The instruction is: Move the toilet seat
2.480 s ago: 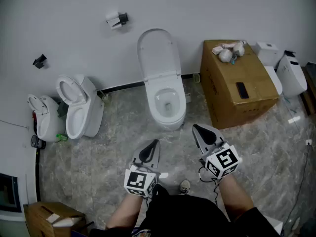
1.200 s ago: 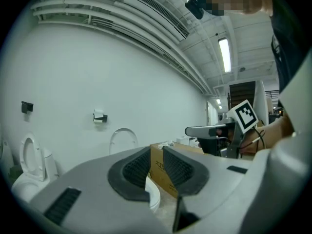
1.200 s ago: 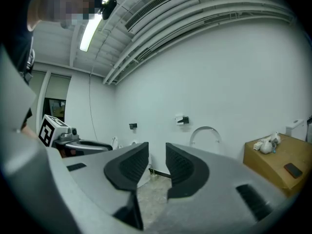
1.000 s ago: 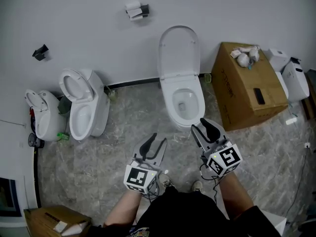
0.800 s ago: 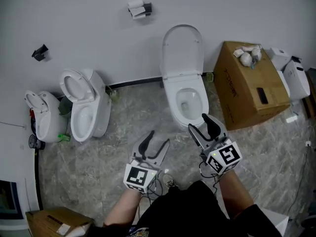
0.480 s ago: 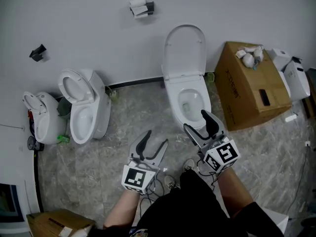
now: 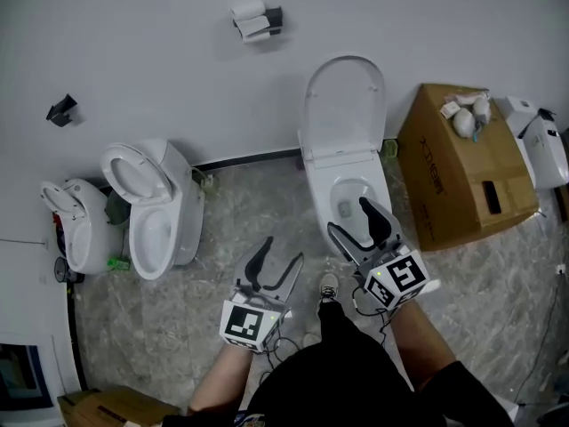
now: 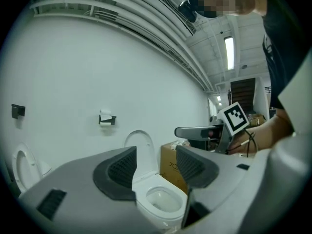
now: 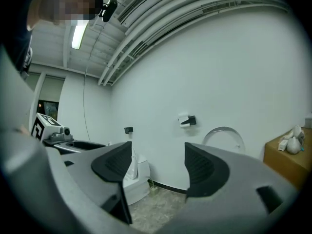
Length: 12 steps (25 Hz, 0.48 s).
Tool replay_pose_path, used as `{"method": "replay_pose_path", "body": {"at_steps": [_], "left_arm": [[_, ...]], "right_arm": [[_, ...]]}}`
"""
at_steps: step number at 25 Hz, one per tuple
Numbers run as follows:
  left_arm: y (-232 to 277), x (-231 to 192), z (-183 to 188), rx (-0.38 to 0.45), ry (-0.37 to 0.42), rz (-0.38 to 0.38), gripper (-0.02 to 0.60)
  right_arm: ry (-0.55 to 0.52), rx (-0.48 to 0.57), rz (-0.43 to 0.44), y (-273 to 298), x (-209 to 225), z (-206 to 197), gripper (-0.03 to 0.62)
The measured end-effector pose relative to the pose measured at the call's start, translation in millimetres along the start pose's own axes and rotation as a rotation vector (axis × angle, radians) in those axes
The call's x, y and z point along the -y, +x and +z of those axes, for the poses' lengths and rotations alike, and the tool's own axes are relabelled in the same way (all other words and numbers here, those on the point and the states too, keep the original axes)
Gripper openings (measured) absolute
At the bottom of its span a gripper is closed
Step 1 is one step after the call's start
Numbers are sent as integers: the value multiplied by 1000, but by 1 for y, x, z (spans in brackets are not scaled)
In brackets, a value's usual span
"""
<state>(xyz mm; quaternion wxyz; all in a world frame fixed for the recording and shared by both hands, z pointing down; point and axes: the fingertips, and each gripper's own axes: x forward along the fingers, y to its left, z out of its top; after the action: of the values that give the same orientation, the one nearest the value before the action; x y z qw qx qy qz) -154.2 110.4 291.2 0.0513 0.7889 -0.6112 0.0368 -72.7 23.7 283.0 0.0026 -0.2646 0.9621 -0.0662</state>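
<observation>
Toilets, three in plain sight, placed by the clock on the head view with you at six. One central toilet (image 7: 348, 205) stands at one o'clock, a second toilet (image 7: 156, 210) at ten, and a smaller third toilet (image 7: 71, 228) at nine, just beside the second.

Toilet seat (image 7: 345, 105), one of concern to you: it belongs to the central toilet, at twelve o'clock of the bowl. It stands raised against the wall (image 7: 160, 52), and the bowl lies open below it.

Grippers, two, both in your hands.
- Your left gripper (image 7: 276, 263) is at six o'clock over the marble floor (image 7: 222, 238). Its jaws have just been opening and stand wide with nothing gripped. In its own view the central toilet shows in the gap, well beyond the pads.
- Your right gripper (image 7: 358, 225) is at four o'clock of centre. Its jaws have likewise just been opening, stand wide and hold nothing. In the head view its tips overlap the front rim of the bowl, but you cannot tell contact from that. Its own view shows only wall and the second toilet in the gap.

Cardboard boxes, two.
- The large box (image 7: 462, 172) at two o'clock stands just beside the central toilet. It carries one white bundle (image 7: 467, 114) and one dark flat item (image 7: 489, 196).
- The small box (image 7: 98, 409) is at seven o'clock, cut by the edge.

Wall fittings, two: a paper-roll holder (image 7: 258, 20) at twelve and a black fitting (image 7: 60, 109) at ten.
</observation>
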Motion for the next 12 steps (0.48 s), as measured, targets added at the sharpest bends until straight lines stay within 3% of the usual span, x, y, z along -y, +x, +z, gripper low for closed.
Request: {"method": "replay_pose_path", "body": {"at_steps": [12], "left_arm": [[150, -98, 28, 18, -1, 10, 232]], "right_arm": [[9, 2, 8, 135, 110, 20, 342]]}}
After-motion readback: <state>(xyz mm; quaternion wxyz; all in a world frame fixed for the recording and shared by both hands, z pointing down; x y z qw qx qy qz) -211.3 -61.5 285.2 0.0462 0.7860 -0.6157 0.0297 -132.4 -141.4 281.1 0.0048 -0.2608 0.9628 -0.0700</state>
